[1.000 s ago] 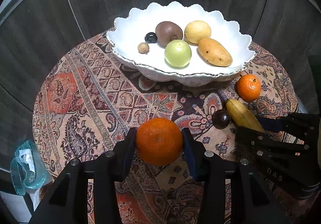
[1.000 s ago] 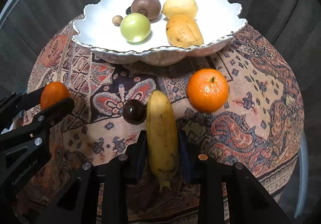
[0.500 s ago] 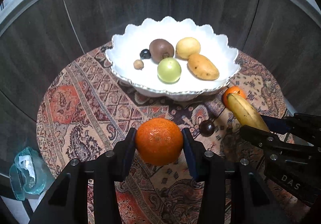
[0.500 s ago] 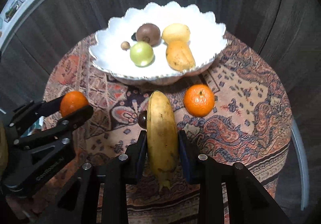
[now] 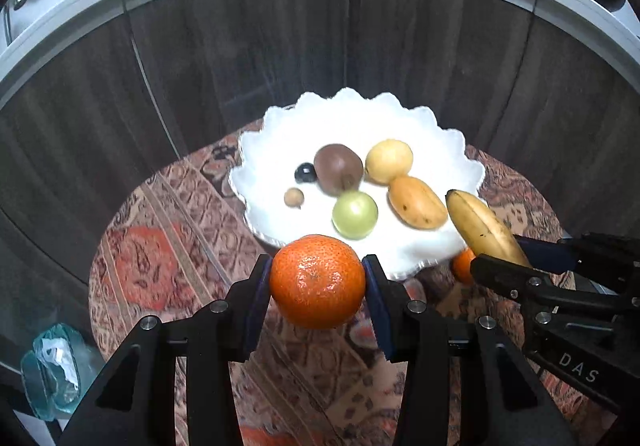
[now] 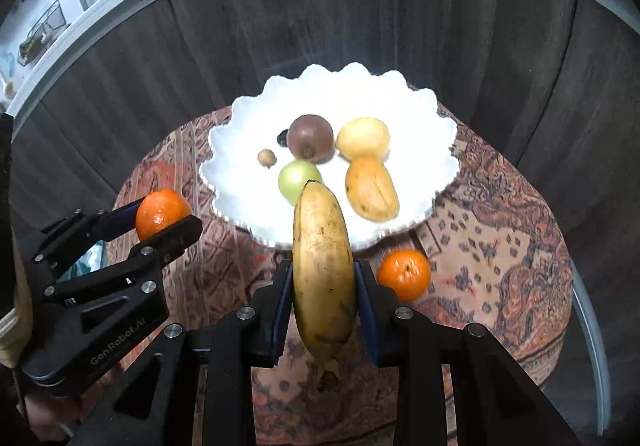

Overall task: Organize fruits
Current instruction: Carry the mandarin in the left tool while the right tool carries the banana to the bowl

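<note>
Now, lift: I am raising both fruits off the tablecloth (image 5: pixel 160 270), higher than a second ago.
Left gripper (image 5: pixel 316 282): clenching the mandarin (image 5: pixel 317 280), nearing the bowl's (image 5: pixel 360 118) front rim.
Right gripper (image 6: pixel 323 282): clamping the banana (image 6: pixel 323 262), tip crossing that rim.
Remaining: second mandarin (image 6: pixel 404 274) waiting by the bowl's front-right rim.

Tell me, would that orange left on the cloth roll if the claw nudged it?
Probably: the orange looks round and sits loose on the flat patterned cloth, nothing bracing it. It could wander toward the white bowl or the table's edge. Its skin looks firm, so likely no damage.
</note>
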### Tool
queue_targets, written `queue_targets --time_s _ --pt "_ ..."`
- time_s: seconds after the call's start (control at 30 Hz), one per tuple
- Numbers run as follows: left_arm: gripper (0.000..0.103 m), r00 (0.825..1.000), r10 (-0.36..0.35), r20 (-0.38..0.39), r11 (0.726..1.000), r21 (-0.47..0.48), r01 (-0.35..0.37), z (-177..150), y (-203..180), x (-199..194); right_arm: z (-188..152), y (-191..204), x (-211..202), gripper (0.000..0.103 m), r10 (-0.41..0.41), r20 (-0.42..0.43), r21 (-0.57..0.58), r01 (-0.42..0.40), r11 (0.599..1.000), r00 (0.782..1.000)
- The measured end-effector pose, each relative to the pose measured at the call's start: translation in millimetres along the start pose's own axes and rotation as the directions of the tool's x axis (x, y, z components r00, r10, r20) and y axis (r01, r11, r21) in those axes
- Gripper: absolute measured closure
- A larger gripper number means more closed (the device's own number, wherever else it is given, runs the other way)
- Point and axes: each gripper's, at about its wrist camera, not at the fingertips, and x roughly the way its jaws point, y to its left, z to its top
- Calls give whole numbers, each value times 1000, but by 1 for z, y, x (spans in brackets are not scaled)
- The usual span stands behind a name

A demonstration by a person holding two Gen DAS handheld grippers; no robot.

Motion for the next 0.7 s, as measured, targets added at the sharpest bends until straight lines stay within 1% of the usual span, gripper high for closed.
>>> queue_targets --time_s 0.3,0.4,0.7 --pt "59 1000 4 7 1000 8 -4 32 13 28 27 -7 25 72 -8 5 42 7 999 1000" --pt "58 1000 -8 5 1000 11 8 39 16 38 36 -8 36 72 -13 -4 45 13 999 1000" --pt "58 999 -10 -38 1000 3 10 44 22 74 50 -6 72 72 -12 -43 47 14 999 999"
